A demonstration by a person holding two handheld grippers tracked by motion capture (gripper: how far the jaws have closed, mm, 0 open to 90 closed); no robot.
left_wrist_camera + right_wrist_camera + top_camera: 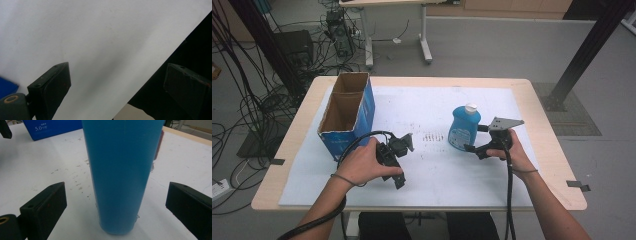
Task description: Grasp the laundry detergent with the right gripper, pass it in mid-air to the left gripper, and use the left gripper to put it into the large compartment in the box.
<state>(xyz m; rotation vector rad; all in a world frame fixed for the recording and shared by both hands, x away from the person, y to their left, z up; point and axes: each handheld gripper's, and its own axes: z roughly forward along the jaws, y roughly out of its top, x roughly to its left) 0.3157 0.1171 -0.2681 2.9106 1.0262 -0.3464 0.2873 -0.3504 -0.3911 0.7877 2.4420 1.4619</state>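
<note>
A blue bottle (463, 129) with a white cap stands upright on the white sheet (422, 102), right of centre. My right gripper (476, 139) is open just to its right, one jaw on each side of the bottle's near edge. In the right gripper view the blue bottle (120, 175) rises close between the two spread jaws of the gripper (116, 188), which do not touch it. My left gripper (404, 162) is held low over the sheet left of centre, open and holding nothing. In its own view the left gripper (117, 70) looks down on bare white sheet (100, 37).
An open cardboard box (347, 114) with blue sides stands at the table's left, and its blue side (52, 127) appears in the right gripper view. The wooden table (539, 110) borders the sheet. Cables and a desk frame are on the floor beyond.
</note>
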